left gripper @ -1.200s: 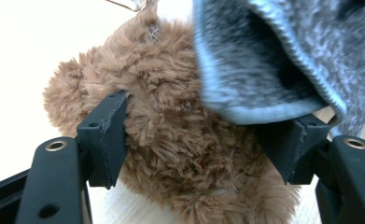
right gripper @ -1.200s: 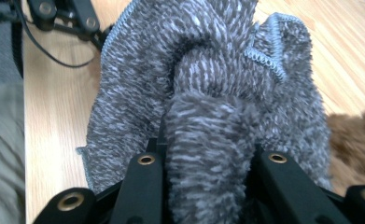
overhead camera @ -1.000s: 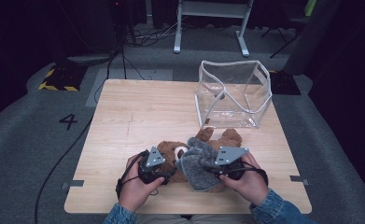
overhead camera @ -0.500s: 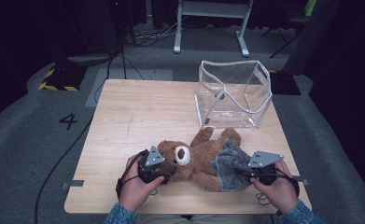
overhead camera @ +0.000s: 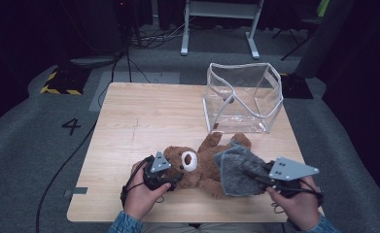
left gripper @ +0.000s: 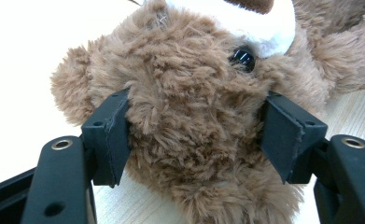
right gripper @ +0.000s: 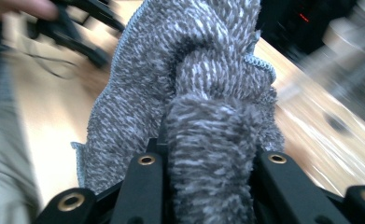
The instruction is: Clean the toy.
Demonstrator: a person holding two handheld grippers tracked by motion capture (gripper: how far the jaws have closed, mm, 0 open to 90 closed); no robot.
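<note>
A brown teddy bear [overhead camera: 204,167] lies on its back near the front of the wooden table [overhead camera: 144,116], head to the left. My left gripper [overhead camera: 177,175] is shut on the bear's head [left gripper: 194,121], one pad pressed into the fur on each side. To the bear's right, a little above the table, my right gripper [overhead camera: 256,175] is shut on a bunched grey fuzzy cloth [overhead camera: 236,170]. In the right gripper view the cloth [right gripper: 194,93] bulges out between the jaws and hangs down ahead of them. The cloth's far edge overlaps the bear's legs.
A clear plastic bag with white edging [overhead camera: 243,97] stands open at the back right of the table, just behind the bear's feet. A metal stand and cables are on the dark floor beyond. A "4" is marked on the floor at left.
My right gripper has pulled the grey cloth to the right and upward, off the bear, uncovering its face and body. The left gripper has held still on the head.
</note>
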